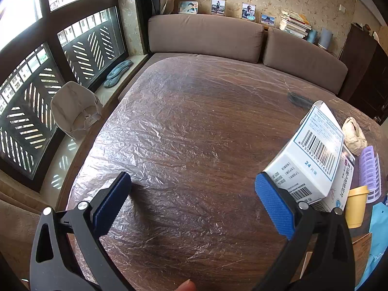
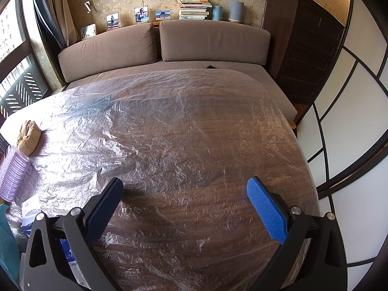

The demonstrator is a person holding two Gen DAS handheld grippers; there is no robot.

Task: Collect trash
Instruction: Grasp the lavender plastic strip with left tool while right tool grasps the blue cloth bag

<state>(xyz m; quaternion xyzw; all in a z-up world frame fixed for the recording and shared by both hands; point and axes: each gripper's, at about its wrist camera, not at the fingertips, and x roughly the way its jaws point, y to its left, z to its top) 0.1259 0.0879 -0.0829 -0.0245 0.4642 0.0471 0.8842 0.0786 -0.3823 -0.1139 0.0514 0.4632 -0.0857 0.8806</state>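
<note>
Since nothing is grasped yet, we hold both the left hand-held gripper (image 1: pixel 192 195) and right hand-held gripper (image 2: pixel 185 200) spread apart above the plastic-covered wooden surface (image 1: pixel 194 126), the white barcoded cardboard box (image 1: pixel 312 150) at right of the left view likely first

A brown sofa (image 2: pixel 165 48) stands behind the plastic-covered tabletop (image 2: pixel 194 133); photos (image 2: pixel 141 14) and stacked books (image 2: pixel 194 7) line the ledge above the sofa.
</note>
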